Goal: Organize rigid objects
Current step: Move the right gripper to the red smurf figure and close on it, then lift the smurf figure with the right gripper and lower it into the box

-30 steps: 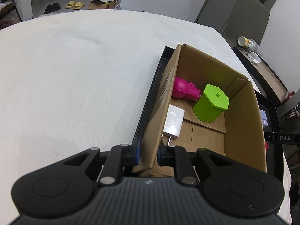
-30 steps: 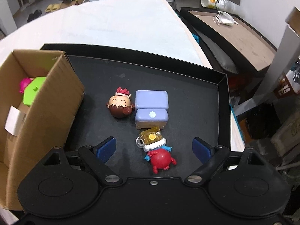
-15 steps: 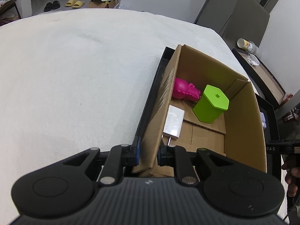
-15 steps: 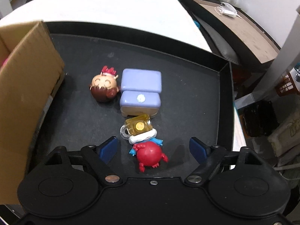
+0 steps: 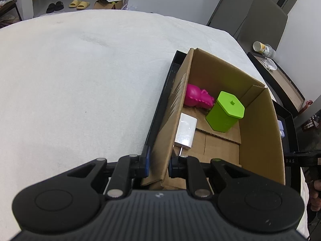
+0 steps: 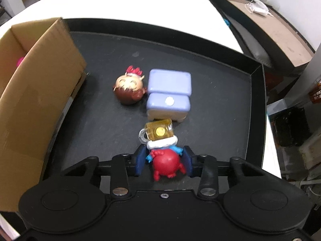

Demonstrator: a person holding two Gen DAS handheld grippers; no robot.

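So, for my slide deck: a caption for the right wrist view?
Right tongs closing on the red crab figurine in the black tray.

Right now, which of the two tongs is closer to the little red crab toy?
Right. The right tongs have just closed around the red crab toy on the black tray; the left tongs clamp the cardboard box wall.

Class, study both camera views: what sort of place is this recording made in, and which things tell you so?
Probably a home, perhaps a living or dining room. Slippers lie on the floor beyond a white-clothed table, and toy figures such as the red crab sit in a black tray beside a cardboard box.
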